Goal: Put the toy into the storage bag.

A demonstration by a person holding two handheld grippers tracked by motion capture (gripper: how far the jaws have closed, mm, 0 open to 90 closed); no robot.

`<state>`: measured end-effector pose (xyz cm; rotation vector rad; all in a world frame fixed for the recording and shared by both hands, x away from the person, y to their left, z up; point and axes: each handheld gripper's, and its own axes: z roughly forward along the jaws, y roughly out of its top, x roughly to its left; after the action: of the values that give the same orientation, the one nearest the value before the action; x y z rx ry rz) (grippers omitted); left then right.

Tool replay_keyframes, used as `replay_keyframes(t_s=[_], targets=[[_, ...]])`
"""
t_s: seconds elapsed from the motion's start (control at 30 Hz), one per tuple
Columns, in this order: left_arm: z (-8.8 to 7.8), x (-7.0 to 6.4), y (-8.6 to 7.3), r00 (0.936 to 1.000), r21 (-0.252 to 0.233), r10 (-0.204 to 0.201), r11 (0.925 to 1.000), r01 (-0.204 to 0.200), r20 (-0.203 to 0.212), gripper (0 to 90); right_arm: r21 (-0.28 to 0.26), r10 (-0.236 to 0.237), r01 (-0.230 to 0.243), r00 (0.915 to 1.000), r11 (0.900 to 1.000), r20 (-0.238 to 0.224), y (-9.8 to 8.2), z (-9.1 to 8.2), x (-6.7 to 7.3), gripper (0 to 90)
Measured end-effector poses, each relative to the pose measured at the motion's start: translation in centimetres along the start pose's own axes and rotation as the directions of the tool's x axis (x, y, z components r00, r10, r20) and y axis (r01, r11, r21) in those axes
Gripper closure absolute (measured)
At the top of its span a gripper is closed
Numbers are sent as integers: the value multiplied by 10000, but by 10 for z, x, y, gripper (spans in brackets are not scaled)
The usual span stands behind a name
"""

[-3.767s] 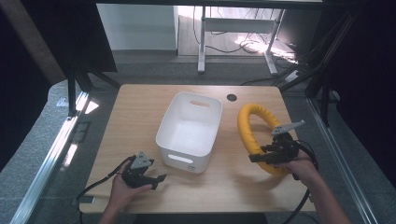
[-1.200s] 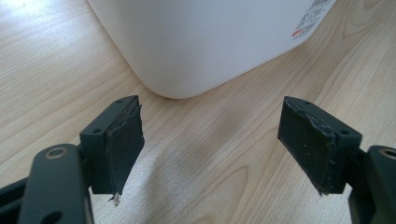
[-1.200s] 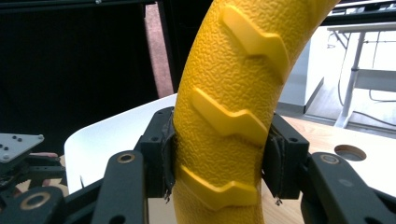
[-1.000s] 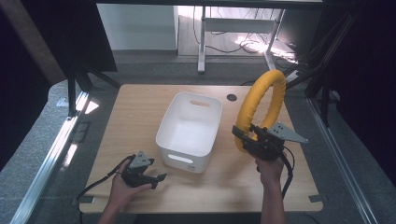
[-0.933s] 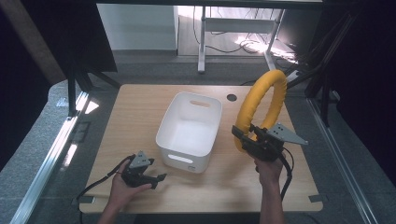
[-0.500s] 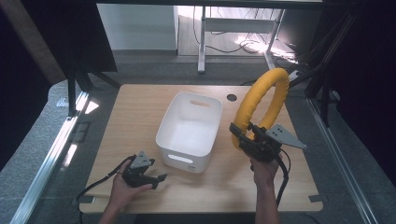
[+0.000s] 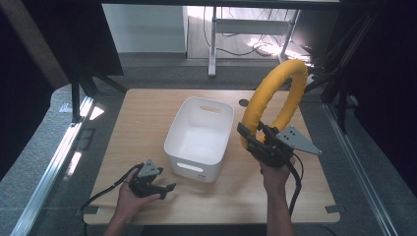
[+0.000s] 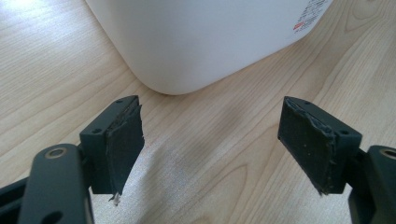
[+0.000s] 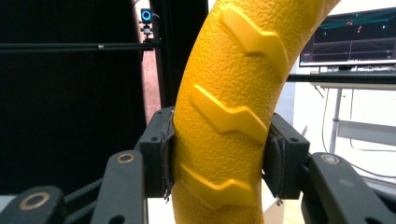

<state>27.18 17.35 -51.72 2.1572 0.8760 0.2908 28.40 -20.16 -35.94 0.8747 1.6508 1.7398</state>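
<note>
A large yellow ring (image 7: 268, 98) with raised zigzag ridges stands upright in the air over the table's right side, just right of the white bin (image 7: 199, 135). My right gripper (image 7: 255, 143) is shut on the ring's lower part. In the right gripper view both pads press the yellow ring (image 9: 229, 116) from either side. My left gripper (image 7: 164, 188) rests on the table near the front left, open, with nothing between its fingers. In the left gripper view its jaws stand wide apart on the wood, facing the bin's rounded white corner (image 8: 196, 42).
The wooden table (image 7: 142, 123) has a round cable hole (image 7: 244, 102) behind the bin. The bin has handle slots in its near and far walls. Black cables trail from both grippers toward the front edge. Dark frame posts stand at both sides.
My right gripper has lifted the yellow ring off the table, tipped it upright, and carried it left toward the bin. The left gripper has not moved.
</note>
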Motion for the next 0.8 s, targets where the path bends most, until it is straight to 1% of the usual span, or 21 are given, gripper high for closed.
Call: replay_keyframes(t_s=[0.07, 0.1, 0.13, 0.23, 0.33, 0.37, 0.43, 0.67, 0.8], targets=[[0, 0, 0, 10000, 23, 1, 10000, -1, 12, 222, -27, -37, 37, 10000, 10000, -67, 5, 1, 3, 513], [0, 0, 0, 10000, 31, -1, 10000, 1, 9, 221, -156, -107, 105, 9999, 9998, -87, 8, 4, 6, 513], [0, 0, 0, 10000, 31, -1, 10000, 1, 9, 221, -156, -107, 105, 9999, 9998, -87, 8, 4, 6, 513], [0, 0, 0, 10000, 25, 23, 10000, -23, 6, 222, -127, -323, 321, 9993, 9994, -175, 16, 9, 12, 513], [0, 0, 0, 10000, 26, 19, 10000, -19, 11, 222, -154, -297, 294, 9994, 9994, -191, 19, 12, 15, 512], [1, 0, 0, 10000, 36, -4, 10000, 4, 27, 221, -310, -342, 335, 9992, 9990, -198, 22, 14, 17, 513], [1, 0, 0, 10000, 45, -6, 10000, 6, 34, 221, -395, -345, 337, 9992, 9987, -199, 25, 16, 19, 512], [1, 0, 0, 10000, 19, -42, 10000, 42, 36, 222, -513, -542, 527, 9981, 9973, -284, 33, 23, 26, 512], [1, 0, 0, 10000, 37, -34, 10000, 34, 32, 221, -627, -574, 551, 9977, 9965, -354, 36, 27, 31, 512]])
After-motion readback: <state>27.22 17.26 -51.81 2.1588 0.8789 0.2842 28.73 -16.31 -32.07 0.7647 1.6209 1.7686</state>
